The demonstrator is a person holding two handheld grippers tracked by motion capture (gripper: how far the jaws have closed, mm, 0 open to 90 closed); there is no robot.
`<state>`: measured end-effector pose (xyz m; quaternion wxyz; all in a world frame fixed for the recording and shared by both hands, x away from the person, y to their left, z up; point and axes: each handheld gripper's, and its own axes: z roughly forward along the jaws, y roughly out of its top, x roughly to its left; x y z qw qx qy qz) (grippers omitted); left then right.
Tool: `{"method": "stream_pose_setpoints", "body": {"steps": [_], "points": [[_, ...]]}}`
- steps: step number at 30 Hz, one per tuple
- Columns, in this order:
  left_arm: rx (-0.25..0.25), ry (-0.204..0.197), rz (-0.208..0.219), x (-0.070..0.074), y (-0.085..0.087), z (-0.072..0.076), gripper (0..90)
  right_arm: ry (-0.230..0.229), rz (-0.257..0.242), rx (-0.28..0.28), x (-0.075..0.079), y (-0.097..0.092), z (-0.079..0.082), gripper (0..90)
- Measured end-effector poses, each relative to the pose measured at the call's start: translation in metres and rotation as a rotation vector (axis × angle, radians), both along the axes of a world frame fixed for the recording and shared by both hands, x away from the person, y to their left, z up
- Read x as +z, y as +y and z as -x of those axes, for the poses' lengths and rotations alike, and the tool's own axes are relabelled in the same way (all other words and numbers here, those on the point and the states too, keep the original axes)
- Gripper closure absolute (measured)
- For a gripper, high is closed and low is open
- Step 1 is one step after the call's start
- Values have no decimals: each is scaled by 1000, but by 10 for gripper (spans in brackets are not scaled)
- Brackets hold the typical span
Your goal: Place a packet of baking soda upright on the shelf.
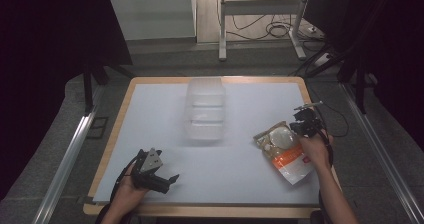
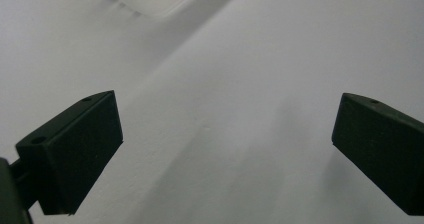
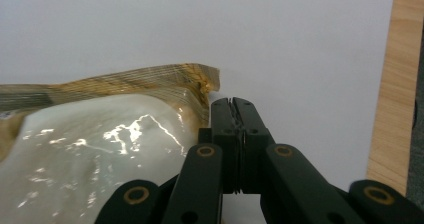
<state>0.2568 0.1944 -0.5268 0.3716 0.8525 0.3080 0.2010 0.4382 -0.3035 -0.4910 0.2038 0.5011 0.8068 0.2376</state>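
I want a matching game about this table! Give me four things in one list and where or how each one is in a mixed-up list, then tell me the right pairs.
Things:
1. clear plastic container
2. shiny food pouch with an orange label
3. left gripper
4. right gripper

Places or states:
A. jaws wide apart over bare white table
B. jaws pressed together beside the pouch's edge
C. lying flat at the table's right side
D. standing at the middle of the table's far part

Pairs: 1-D, 2-C, 3-A, 4-B
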Motion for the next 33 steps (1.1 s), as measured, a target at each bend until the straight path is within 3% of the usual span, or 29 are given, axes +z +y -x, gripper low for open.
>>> {"method": "stream_pose_setpoints", "body": {"steps": [10,20,24,33], "points": [[-2,0,-6,0,-1,0,0,53,19,-19,-7,3,-5,870],[-2,-3,-11,0,-2,0,0,75,-35,-9,-7,8,-6,884],[-2,-4,-13,0,-2,0,0,79,-30,26,-8,19,-5,884],[-3,-5,-13,0,-2,0,0,87,-31,139,-11,61,-1,884]]}}
